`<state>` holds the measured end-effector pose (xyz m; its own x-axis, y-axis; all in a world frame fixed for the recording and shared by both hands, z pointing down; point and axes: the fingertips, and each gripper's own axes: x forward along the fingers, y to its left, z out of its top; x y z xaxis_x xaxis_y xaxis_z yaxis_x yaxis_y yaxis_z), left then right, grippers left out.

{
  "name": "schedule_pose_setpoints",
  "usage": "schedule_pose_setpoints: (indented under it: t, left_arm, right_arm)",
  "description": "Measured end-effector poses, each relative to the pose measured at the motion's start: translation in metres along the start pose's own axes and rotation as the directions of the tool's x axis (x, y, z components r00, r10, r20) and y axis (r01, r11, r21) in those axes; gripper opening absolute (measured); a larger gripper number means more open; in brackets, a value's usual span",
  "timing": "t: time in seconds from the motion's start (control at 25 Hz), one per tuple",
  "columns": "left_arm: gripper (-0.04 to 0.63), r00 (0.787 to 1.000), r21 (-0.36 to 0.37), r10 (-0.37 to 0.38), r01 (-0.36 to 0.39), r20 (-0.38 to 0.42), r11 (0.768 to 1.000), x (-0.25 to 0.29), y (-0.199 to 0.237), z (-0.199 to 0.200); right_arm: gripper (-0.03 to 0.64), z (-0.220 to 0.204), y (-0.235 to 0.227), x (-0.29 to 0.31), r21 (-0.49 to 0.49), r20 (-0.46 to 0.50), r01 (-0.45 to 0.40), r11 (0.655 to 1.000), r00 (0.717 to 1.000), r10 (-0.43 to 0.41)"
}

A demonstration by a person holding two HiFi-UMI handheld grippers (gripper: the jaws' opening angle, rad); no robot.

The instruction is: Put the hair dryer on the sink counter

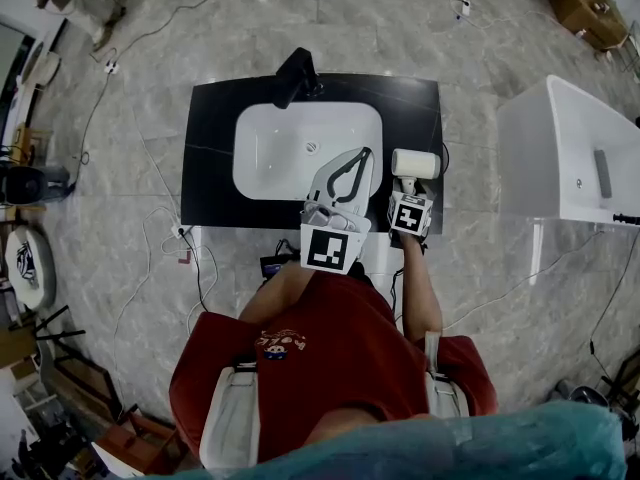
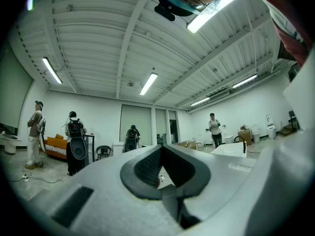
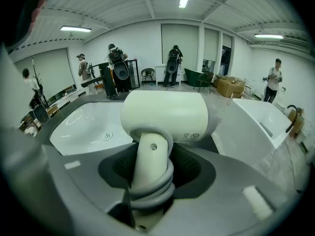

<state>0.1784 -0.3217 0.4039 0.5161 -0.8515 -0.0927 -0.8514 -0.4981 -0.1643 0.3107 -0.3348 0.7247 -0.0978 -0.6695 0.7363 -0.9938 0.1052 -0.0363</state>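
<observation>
A cream hair dryer (image 1: 414,164) hangs over the right end of the black sink counter (image 1: 210,118), just right of the white basin (image 1: 305,148). My right gripper (image 1: 408,186) is shut on its handle, which has the grey cord wound round it. In the right gripper view the hair dryer (image 3: 165,117) fills the middle, its barrel lying crosswise above the right gripper (image 3: 152,156), with the basin (image 3: 88,124) to its left. My left gripper (image 1: 362,156) hovers over the basin's front right edge. Its jaws meet at the tips with nothing between them, as the left gripper (image 2: 160,149) view shows.
A black faucet (image 1: 295,76) stands at the back of the basin. A white bathtub (image 1: 570,153) sits to the right across a strip of floor. Cables (image 1: 160,238) trail over the floor to the left. Several people (image 3: 118,65) stand far back in the room.
</observation>
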Motion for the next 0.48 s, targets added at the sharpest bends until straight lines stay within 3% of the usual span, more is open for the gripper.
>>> schedule_pose_setpoints:
  t: [0.48]
  left_arm:
    - [0.002,1.000,0.012,0.012,-0.012,-0.011,1.000,-0.004,0.005,0.000]
  right_arm:
    - [0.195,-0.020,0.000,0.010,0.013,-0.082,0.001,1.000,0.997,0.000]
